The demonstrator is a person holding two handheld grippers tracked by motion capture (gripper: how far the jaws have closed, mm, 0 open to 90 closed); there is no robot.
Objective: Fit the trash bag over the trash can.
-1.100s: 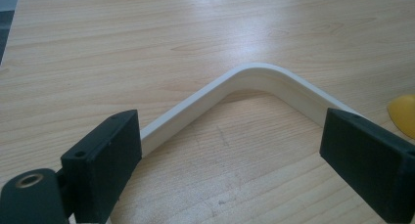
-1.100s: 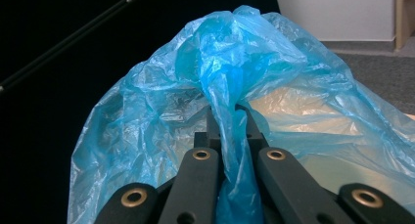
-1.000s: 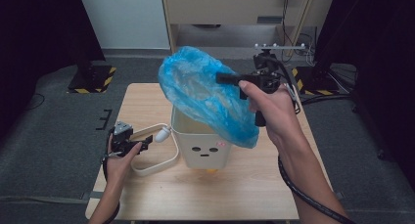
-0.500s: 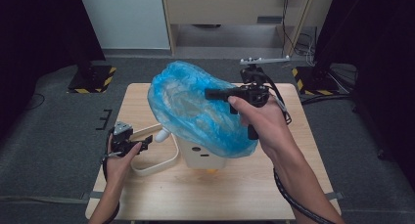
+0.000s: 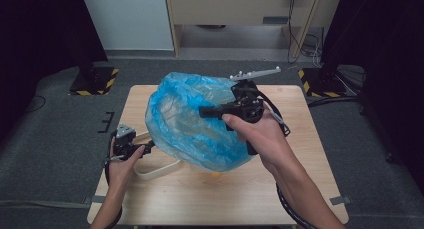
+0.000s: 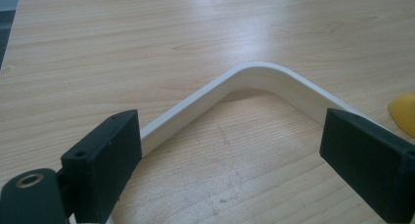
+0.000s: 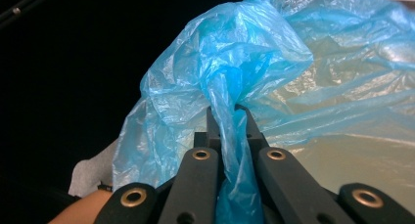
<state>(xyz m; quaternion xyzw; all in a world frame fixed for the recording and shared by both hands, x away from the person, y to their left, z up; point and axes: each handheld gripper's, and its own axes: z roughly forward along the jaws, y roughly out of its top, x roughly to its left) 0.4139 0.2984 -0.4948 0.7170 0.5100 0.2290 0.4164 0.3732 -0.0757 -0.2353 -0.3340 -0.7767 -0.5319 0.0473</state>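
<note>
Left gripper (image 5: 146, 149): held low at the left side of the table by the left hand (image 5: 121, 165), forearm entering from the bottom edge, jaws pointing toward the table's middle and standing well apart, with nothing pressed between the pads (image 6: 105, 160) as seen in the left gripper view. Right gripper (image 5: 205, 111): carried higher over the table's middle by the right hand (image 5: 260, 136), forearm running up from the lower right, jaws pointing left and level, cable looping behind the wrist, grey three-cornered plate on top. Right jaws: closed tight, pinching a gathered fold of the blue plastic bag (image 7: 230, 136).
</note>
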